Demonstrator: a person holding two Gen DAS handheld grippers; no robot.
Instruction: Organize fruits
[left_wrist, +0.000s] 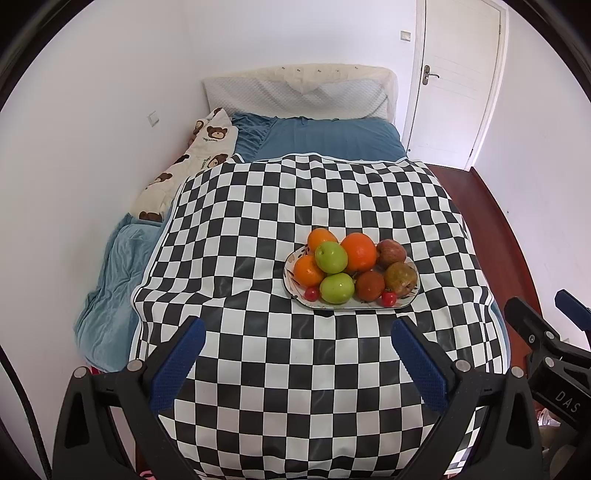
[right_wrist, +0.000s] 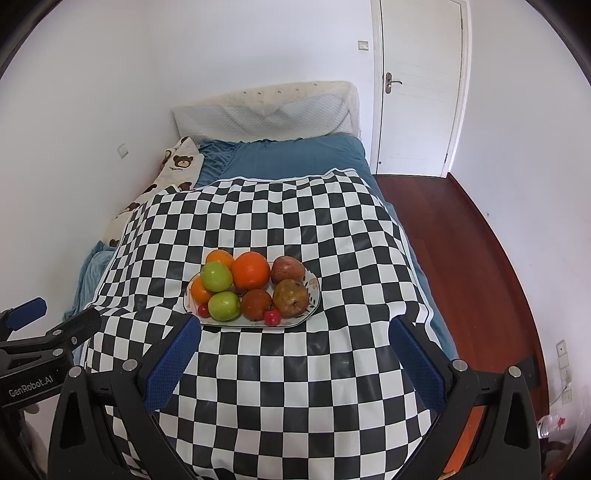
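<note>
A white oval ceramic plate with a painted pattern (left_wrist: 295, 286) (right_wrist: 314, 291) rests on a black-and-white checkered cloth (left_wrist: 295, 206) (right_wrist: 280, 214) spread over a bed with a blue sheet (left_wrist: 332, 140) (right_wrist: 295, 155). All fruit lies on this plate, piled in contact. At the plate's far edge sit a large round orange (left_wrist: 358, 252) (right_wrist: 251, 270) and a smaller orange (left_wrist: 320, 237) (right_wrist: 220, 257) partly hidden behind an upper green apple (left_wrist: 331, 257) (right_wrist: 217, 276). A third orange (left_wrist: 307, 271) (right_wrist: 200, 290) lies at the plate's left side, touching a lower green apple (left_wrist: 336, 288) (right_wrist: 224, 305). A red apple (left_wrist: 390, 253) (right_wrist: 288, 269) occupies the plate's far right; a mottled brown-green pear (left_wrist: 400, 278) (right_wrist: 290, 297) sits just in front of it. A dark reddish-brown round fruit (left_wrist: 369, 285) (right_wrist: 256, 303) lies between the lower green apple and the pear. Two small red cherry tomatoes sit at the plate's near rim: one left (left_wrist: 312, 293) (right_wrist: 203, 310), one right (left_wrist: 388, 298) (right_wrist: 272, 316). The left hand-held gripper (left_wrist: 298, 338) hovers near the plate's front edge, released, its blue-padded fingers (left_wrist: 177, 365) spread wide and grasping nothing. The right hand-held gripper (right_wrist: 294, 336) is likewise released just in front of the plate, its blue pads (right_wrist: 417, 363) wide apart and unloaded. Beyond the plate stand a cream bear-print quilt (left_wrist: 207, 147) (right_wrist: 181, 162) at the left wall, a white padded headboard (left_wrist: 295, 92) (right_wrist: 266, 110) and a white door (left_wrist: 454, 81) (right_wrist: 417, 85).
</note>
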